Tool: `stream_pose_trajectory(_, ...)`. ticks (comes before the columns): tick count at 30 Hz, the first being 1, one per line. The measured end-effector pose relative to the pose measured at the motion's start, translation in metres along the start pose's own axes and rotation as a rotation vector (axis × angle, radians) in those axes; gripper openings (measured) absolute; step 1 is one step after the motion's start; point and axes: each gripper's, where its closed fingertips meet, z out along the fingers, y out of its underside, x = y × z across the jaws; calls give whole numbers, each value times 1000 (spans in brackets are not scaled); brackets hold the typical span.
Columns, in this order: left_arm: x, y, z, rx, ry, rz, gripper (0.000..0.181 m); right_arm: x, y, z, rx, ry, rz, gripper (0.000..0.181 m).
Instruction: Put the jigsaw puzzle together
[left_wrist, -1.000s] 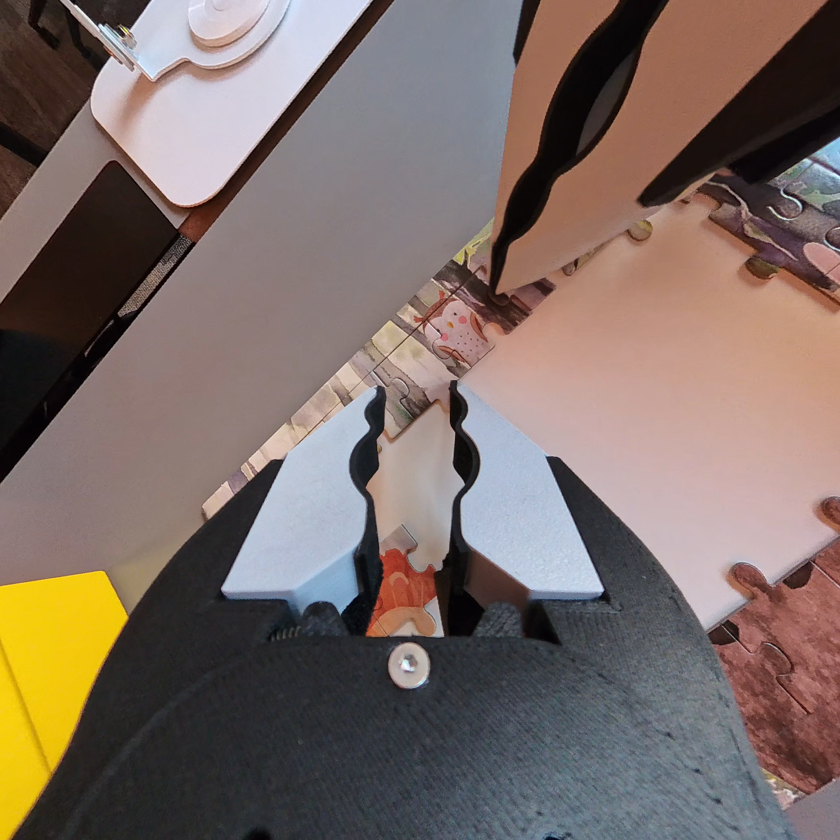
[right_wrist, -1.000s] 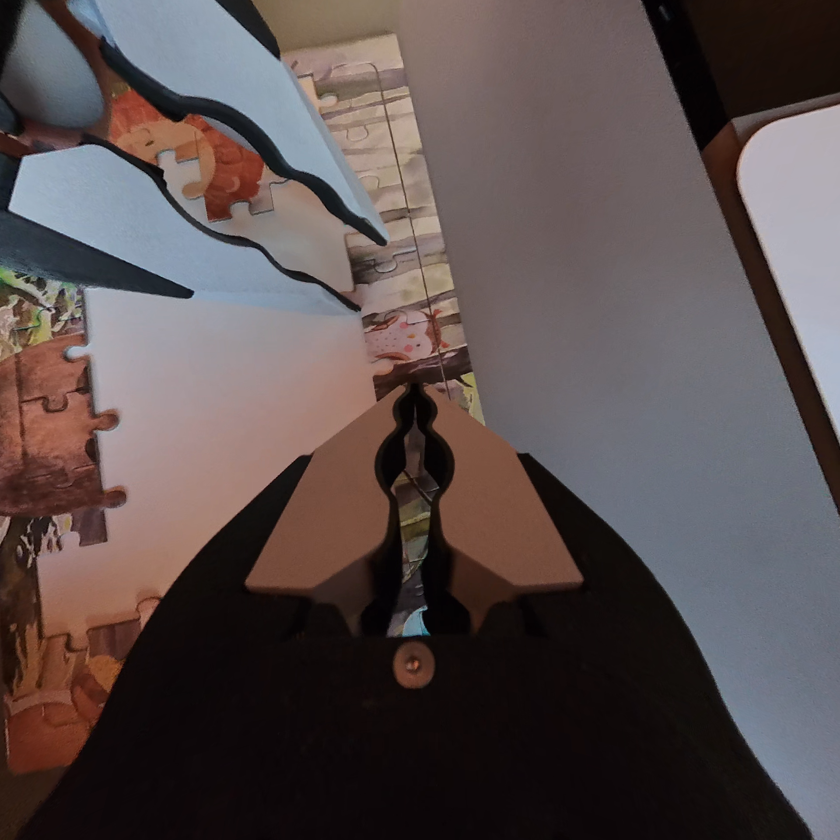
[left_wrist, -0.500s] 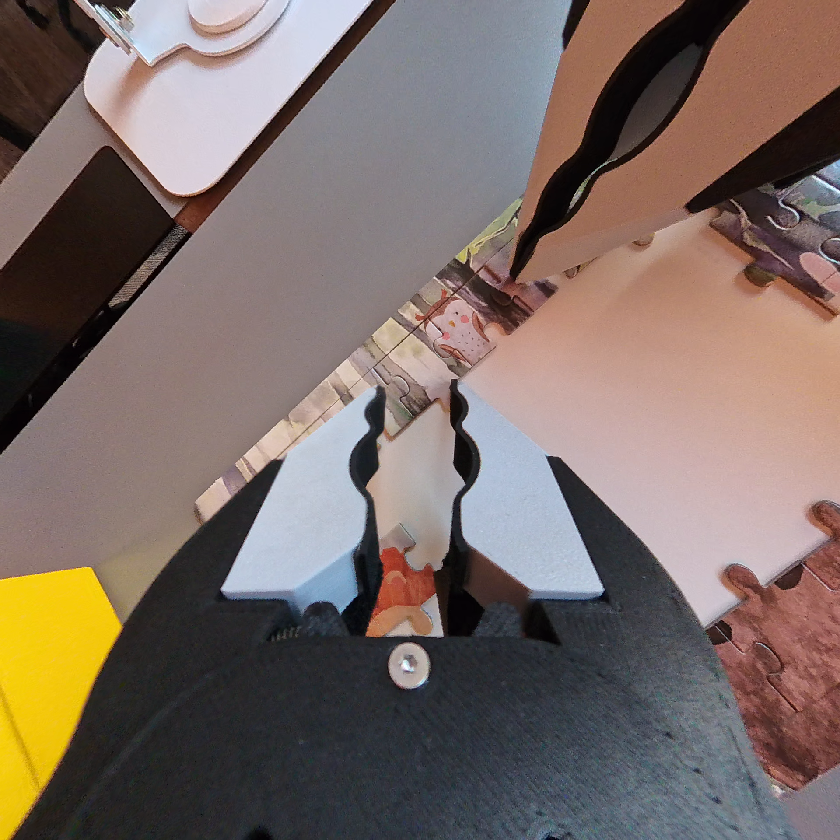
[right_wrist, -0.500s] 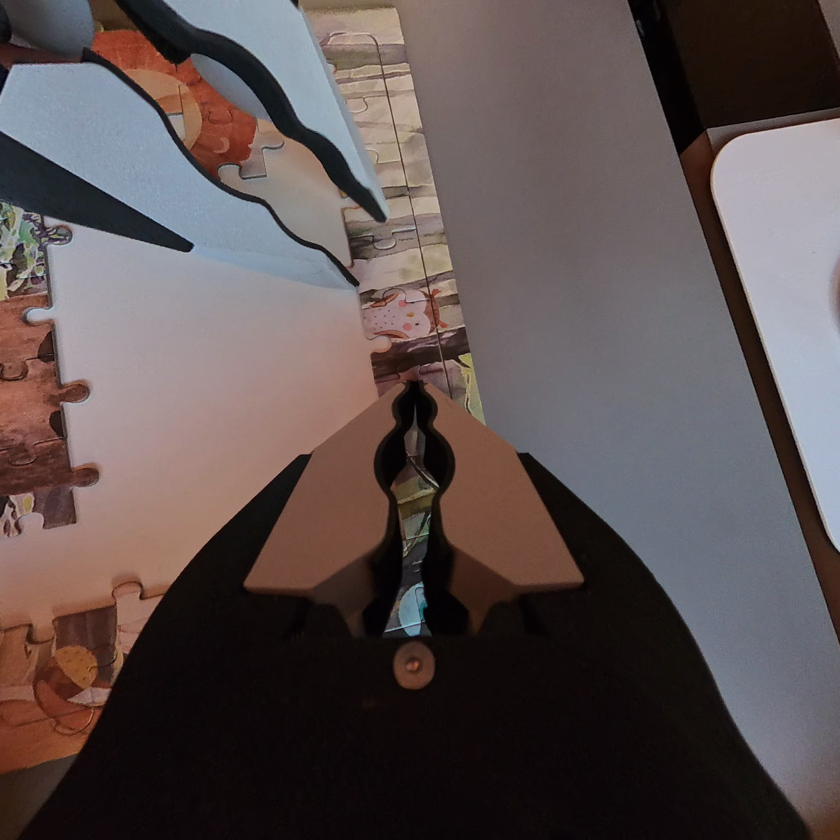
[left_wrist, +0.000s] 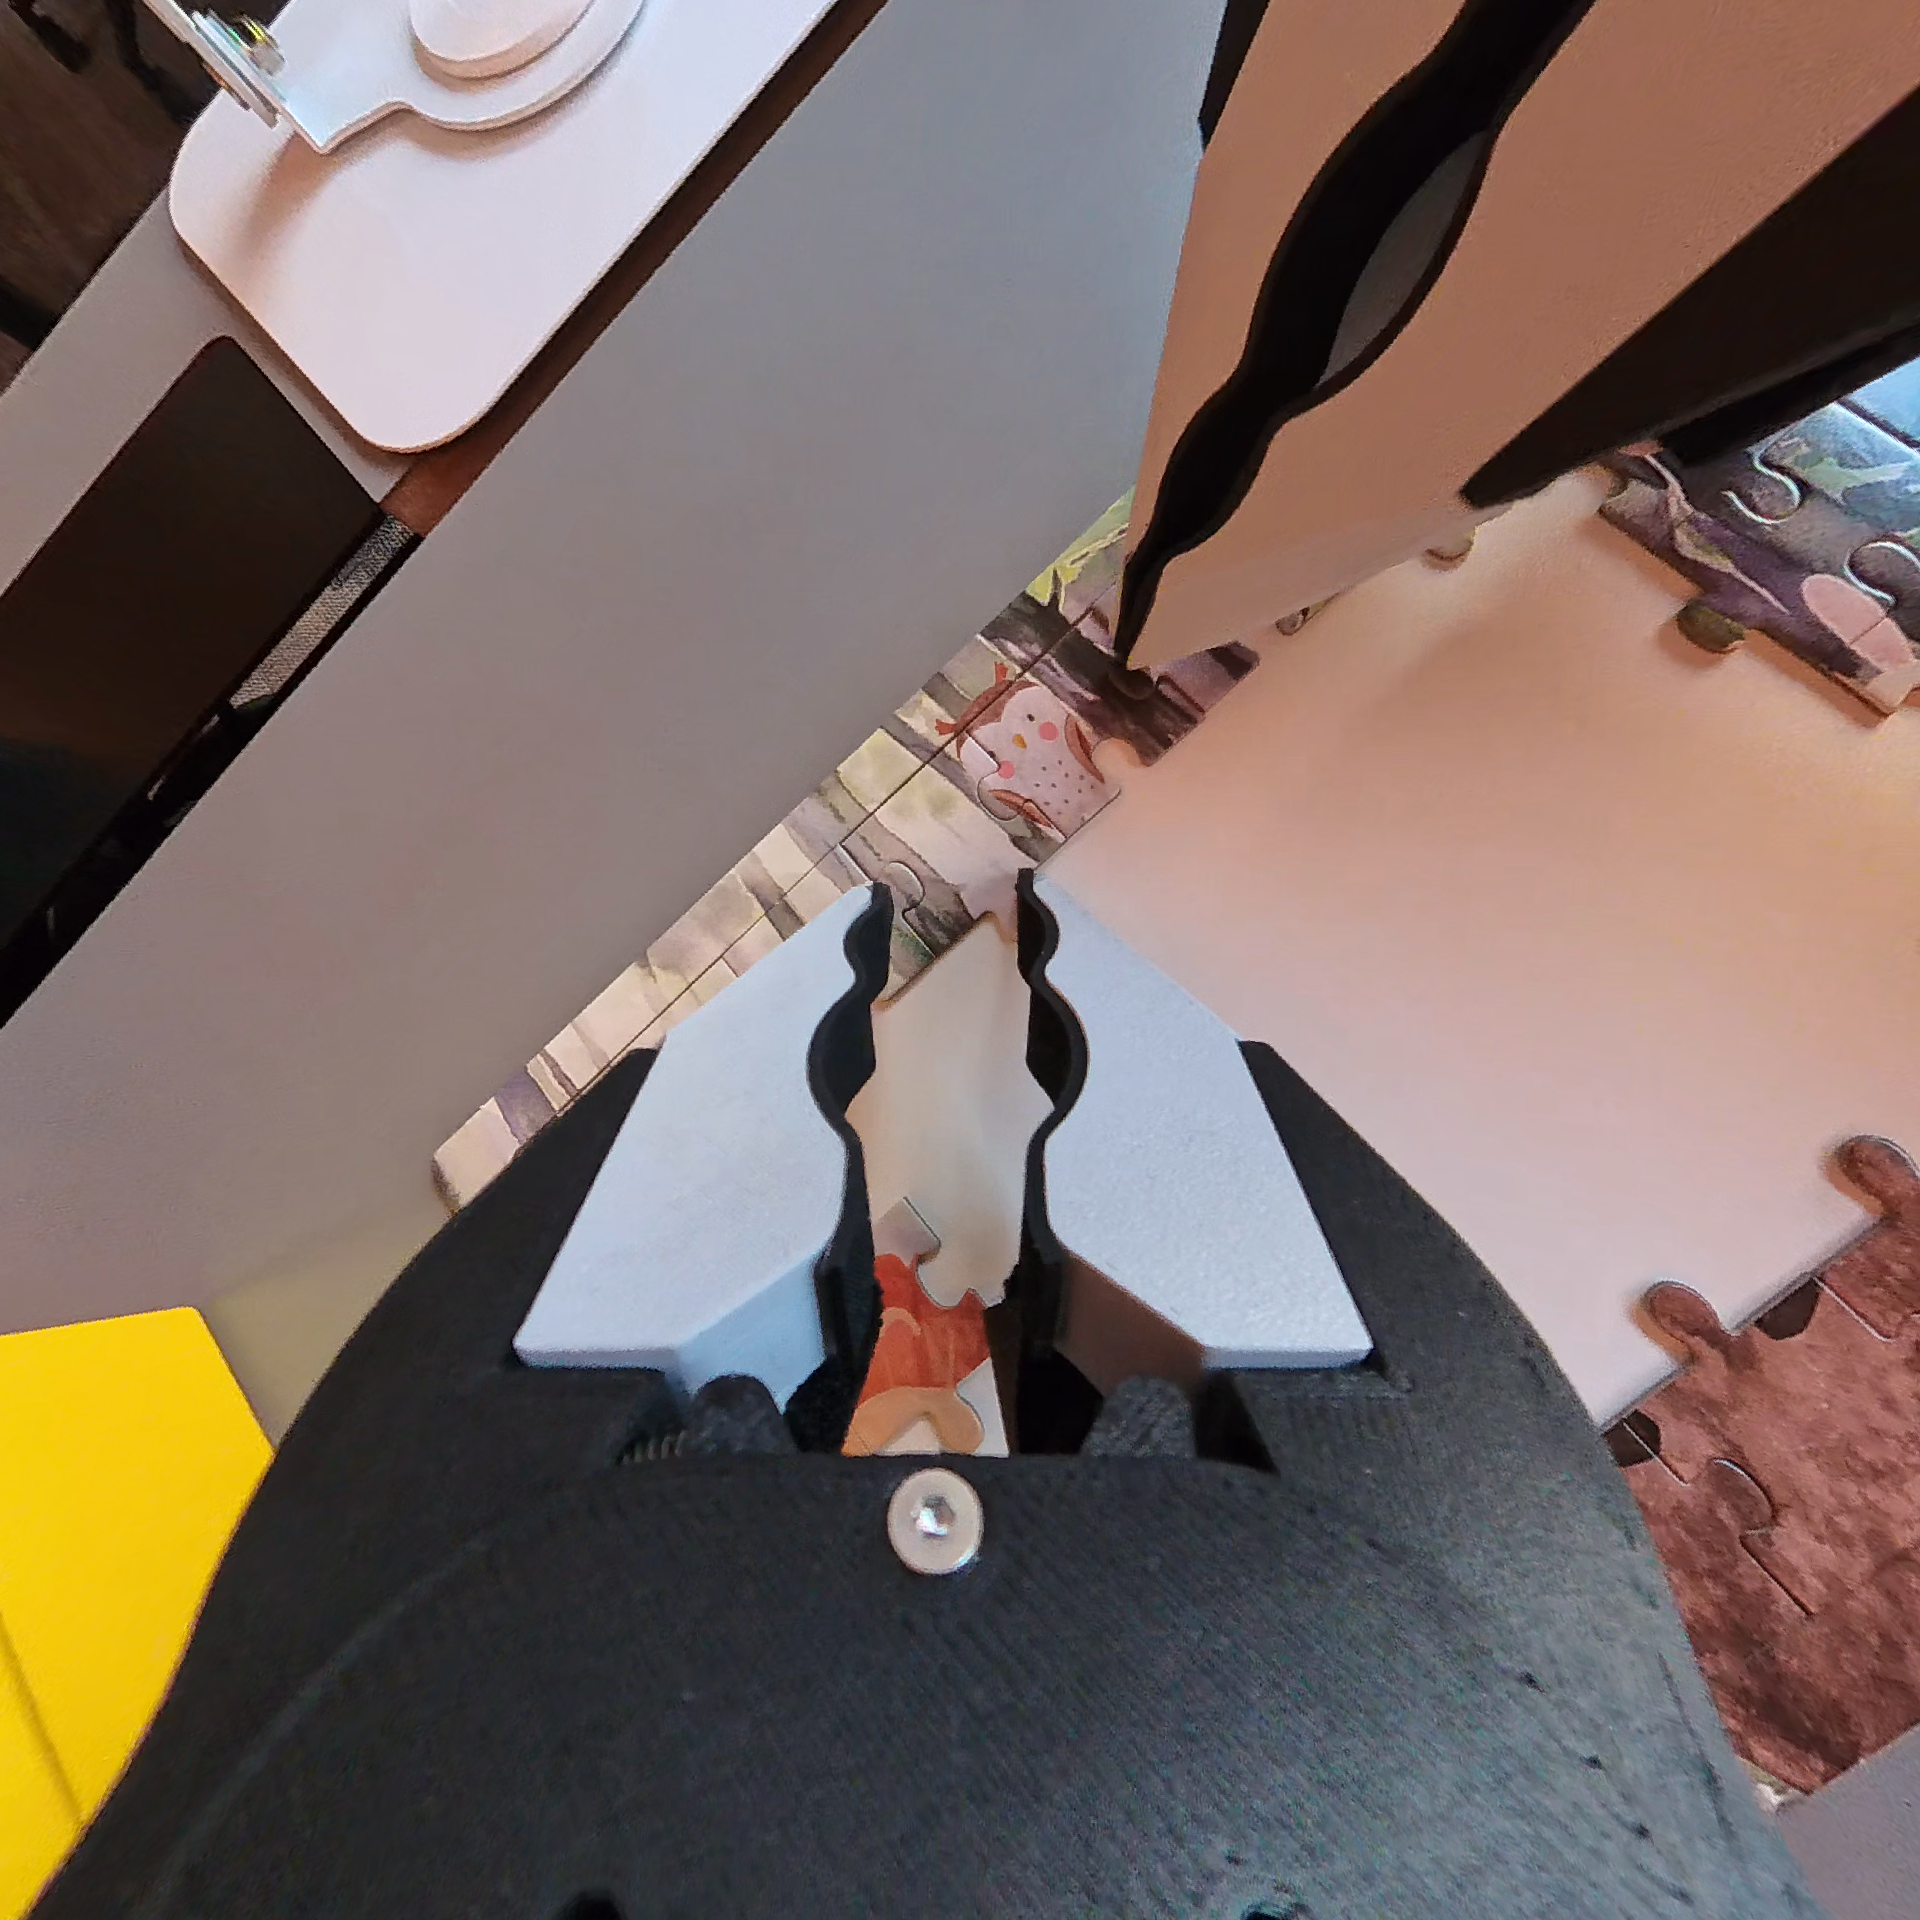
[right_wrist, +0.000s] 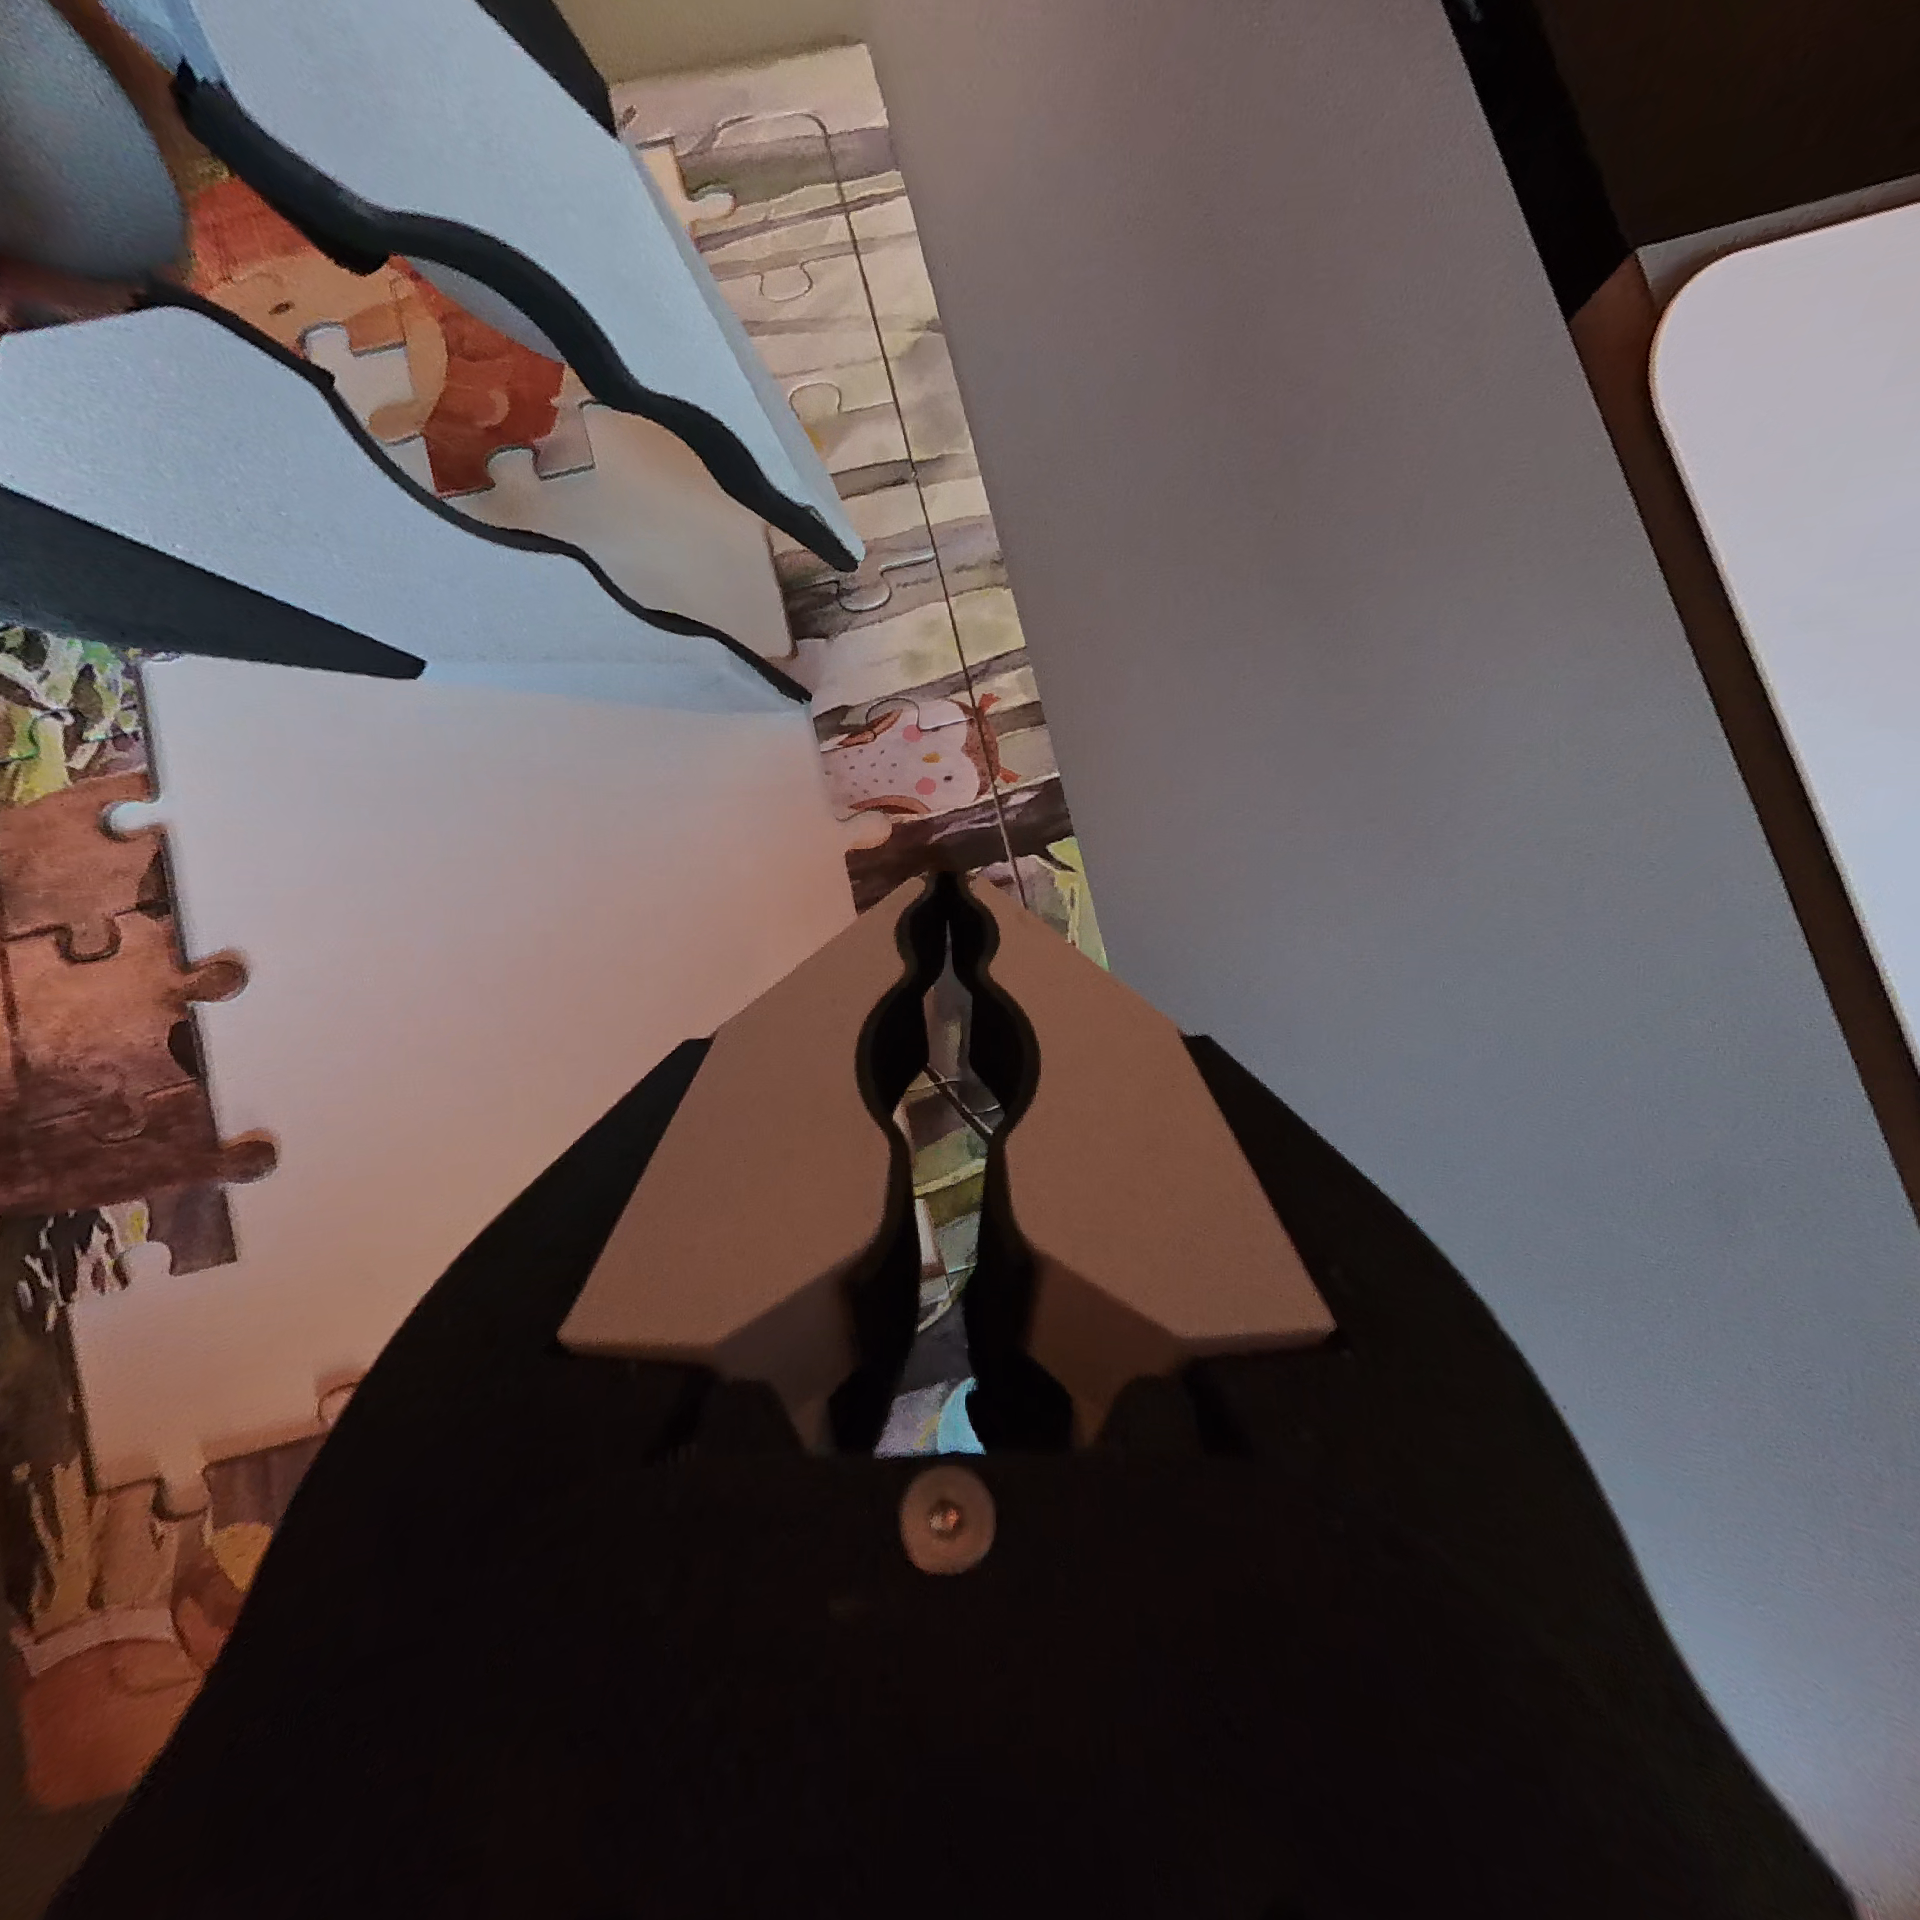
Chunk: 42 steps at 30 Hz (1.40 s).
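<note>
1. Left wrist view: the left claw (left_wrist: 951, 899) is hovering narrow and empty over the jigsaw puzzle (left_wrist: 977, 774), where an owl strip is already joined along the edge. The white middle (left_wrist: 1455, 935) is waiting to be filled.
2. Same view: the right claw (left_wrist: 1127, 649) is pressing its nearly shut tips onto that strip. The grey table (left_wrist: 623, 623) is carrying it all; a white board (left_wrist: 395, 260) is lying beyond.
3. Right wrist view: brown border pieces (right_wrist: 94, 1039) are sitting joined; I judge the task partway.
</note>
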Motion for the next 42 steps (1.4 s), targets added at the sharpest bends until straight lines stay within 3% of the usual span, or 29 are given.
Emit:
stream_pose_trajectory(6, 1, 0, 0, 0, -12, 22, 21, 4, -2, -1, 5, 12, 3, 0)
stream_pose_trajectory(10, 1, -1, 0, 0, -9, 19, 21, 21, -17, -10, 140, 44, 102, 0)
stream_pose_trajectory(15, 0, -1, 0, -1, -4, 12, 21, 13, -1, 0, 22, 35, 33, 0)
stream_pose_trajectory(23, 0, -1, 0, -2, -7, 9, 22, 10, -2, 3, -30, 60, -82, 0)
stream_pose_trajectory(39, 1, -1, 1, -1, 5, -3, 20, 8, -12, -7, 126, 81, -70, 0)
stream_pose_trajectory(42, 1, -2, 1, -2, 3, 0, 19, 5, -6, -6, 63, 57, -68, 0)
